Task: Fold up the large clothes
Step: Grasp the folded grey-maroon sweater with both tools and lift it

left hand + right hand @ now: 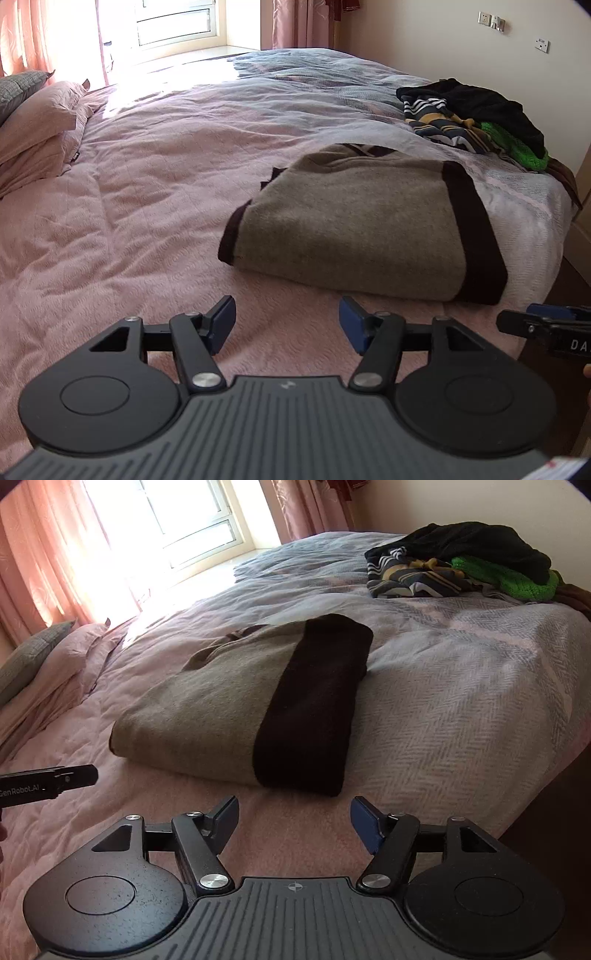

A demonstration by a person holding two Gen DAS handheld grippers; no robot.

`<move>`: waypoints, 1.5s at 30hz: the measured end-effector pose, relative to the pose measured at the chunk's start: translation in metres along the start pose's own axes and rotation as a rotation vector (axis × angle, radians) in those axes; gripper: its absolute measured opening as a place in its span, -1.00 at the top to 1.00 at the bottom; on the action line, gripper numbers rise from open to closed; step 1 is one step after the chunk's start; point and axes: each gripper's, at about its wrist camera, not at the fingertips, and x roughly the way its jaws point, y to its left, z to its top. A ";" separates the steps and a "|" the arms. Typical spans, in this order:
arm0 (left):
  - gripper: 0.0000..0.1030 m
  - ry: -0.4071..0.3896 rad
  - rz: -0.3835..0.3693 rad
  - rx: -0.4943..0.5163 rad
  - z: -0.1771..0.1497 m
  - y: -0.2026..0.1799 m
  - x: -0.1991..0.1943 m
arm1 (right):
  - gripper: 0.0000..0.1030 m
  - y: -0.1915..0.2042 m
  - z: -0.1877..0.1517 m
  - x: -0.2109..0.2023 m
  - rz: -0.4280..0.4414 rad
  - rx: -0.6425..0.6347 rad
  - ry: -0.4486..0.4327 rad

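Note:
A grey-brown knitted garment with dark brown bands (354, 225) (221, 709) lies folded into a thick rectangle on the pink bedspread (147, 221). My left gripper (287, 325) hovers open over the bedspread just in front of its near edge, with nothing between the blue pads. In the right wrist view my right gripper (293, 821) stands open too, empty, a little short of the garment's dark band (314, 709). Each gripper's tip shows at the edge of the other's view.
A heap of unfolded clothes (476, 118) (461, 565), black, striped and green, sits at the far right corner of the bed. Pillows (33, 122) lie at the left. The bed's right edge (561, 236) drops off beside a wooden panel. A window (177, 520) and curtains stand behind.

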 end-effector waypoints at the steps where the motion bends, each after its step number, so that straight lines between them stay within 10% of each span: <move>1: -0.13 0.000 -0.003 0.000 -0.003 -0.003 -0.003 | -0.25 0.002 -0.002 -0.003 0.002 -0.007 -0.002; 18: -0.41 -0.088 -0.044 -0.048 0.030 0.042 0.025 | -0.26 -0.044 0.022 0.013 0.116 0.134 -0.094; 26: -0.67 0.070 -0.350 -0.178 0.085 0.099 0.138 | -0.41 -0.108 0.062 0.085 0.286 0.465 -0.057; 36: -0.67 0.206 -0.654 -0.414 0.086 0.125 0.224 | -0.29 -0.122 0.087 0.143 0.449 0.509 0.016; 40: -0.19 0.174 -0.682 -0.322 0.084 0.107 0.220 | 0.15 -0.137 0.084 0.157 0.568 0.597 0.024; 42: 0.43 0.152 -0.730 -0.323 0.080 0.109 0.219 | 0.32 -0.142 0.084 0.156 0.590 0.596 0.016; 45: 0.61 0.113 -0.772 -0.353 0.078 0.116 0.214 | 0.56 -0.146 0.088 0.148 0.593 0.605 0.011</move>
